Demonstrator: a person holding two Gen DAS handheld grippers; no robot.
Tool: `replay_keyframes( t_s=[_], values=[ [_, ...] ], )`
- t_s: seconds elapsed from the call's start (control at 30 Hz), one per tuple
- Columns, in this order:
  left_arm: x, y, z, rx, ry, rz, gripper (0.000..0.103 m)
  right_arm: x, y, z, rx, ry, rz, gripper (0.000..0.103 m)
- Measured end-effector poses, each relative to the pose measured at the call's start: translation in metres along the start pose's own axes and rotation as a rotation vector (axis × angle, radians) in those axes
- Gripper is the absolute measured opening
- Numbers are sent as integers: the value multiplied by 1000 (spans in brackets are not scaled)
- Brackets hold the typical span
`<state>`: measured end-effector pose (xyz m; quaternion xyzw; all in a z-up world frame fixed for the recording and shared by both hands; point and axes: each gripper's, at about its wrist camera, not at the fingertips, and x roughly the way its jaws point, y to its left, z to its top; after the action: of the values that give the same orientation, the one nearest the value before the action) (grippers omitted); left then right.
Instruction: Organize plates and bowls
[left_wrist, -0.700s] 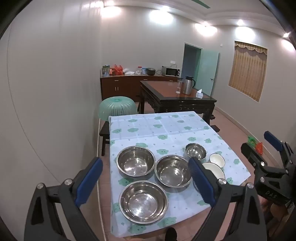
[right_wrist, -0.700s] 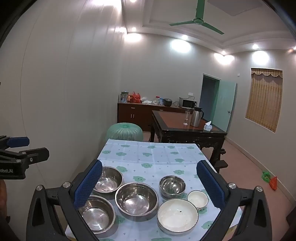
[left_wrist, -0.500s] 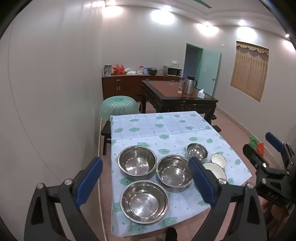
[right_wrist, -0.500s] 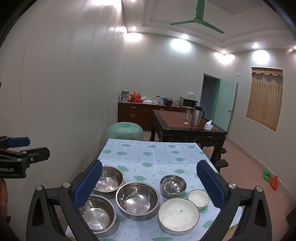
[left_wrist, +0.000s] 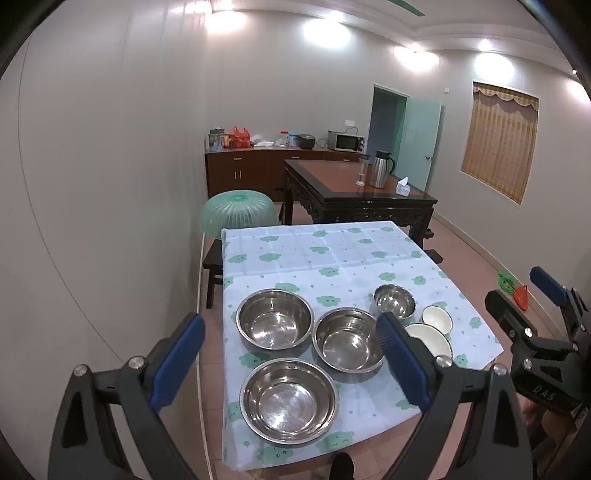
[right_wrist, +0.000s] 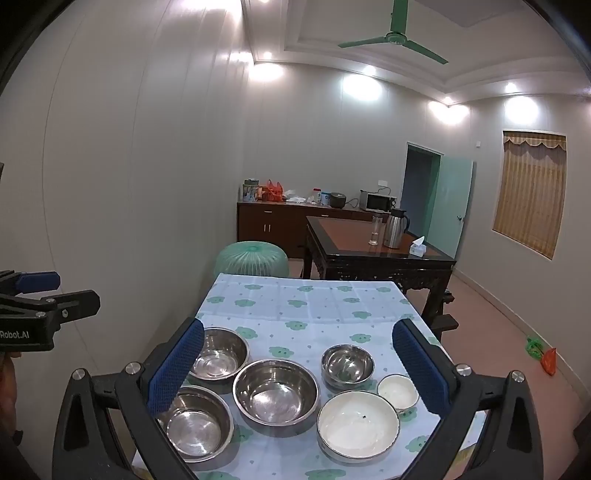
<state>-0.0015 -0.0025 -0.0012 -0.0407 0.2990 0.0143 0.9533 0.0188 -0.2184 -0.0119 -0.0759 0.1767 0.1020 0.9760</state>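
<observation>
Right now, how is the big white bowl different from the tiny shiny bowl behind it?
The white bowl is wider and shallower; the small steel bowl is narrower and deeper. The white bowl is matte white inside with a dark speck; the steel bowl is mirror-shiny metal. The white bowl sits nearer the table's front edge; the steel bowl is farther back. Both stand upright, empty, on the cloth, and neither is held.

Six bowls sit on the near end of a cloth-covered table (right_wrist: 314, 306): three large steel bowls (right_wrist: 276, 395) at left, a small steel bowl (right_wrist: 347, 363) right of them, a large white bowl (right_wrist: 358, 424) and small white bowl (right_wrist: 398, 391) nearest right. A dark wooden table (right_wrist: 376, 254) stands behind.
</observation>
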Motion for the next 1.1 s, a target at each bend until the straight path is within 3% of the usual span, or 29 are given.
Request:
replay_keyframes(
  t_s=[1.1],
  values=[
    [4,1,-5,-1,10,8,95,5,3,-4,7,24,14,102]
  ],
)
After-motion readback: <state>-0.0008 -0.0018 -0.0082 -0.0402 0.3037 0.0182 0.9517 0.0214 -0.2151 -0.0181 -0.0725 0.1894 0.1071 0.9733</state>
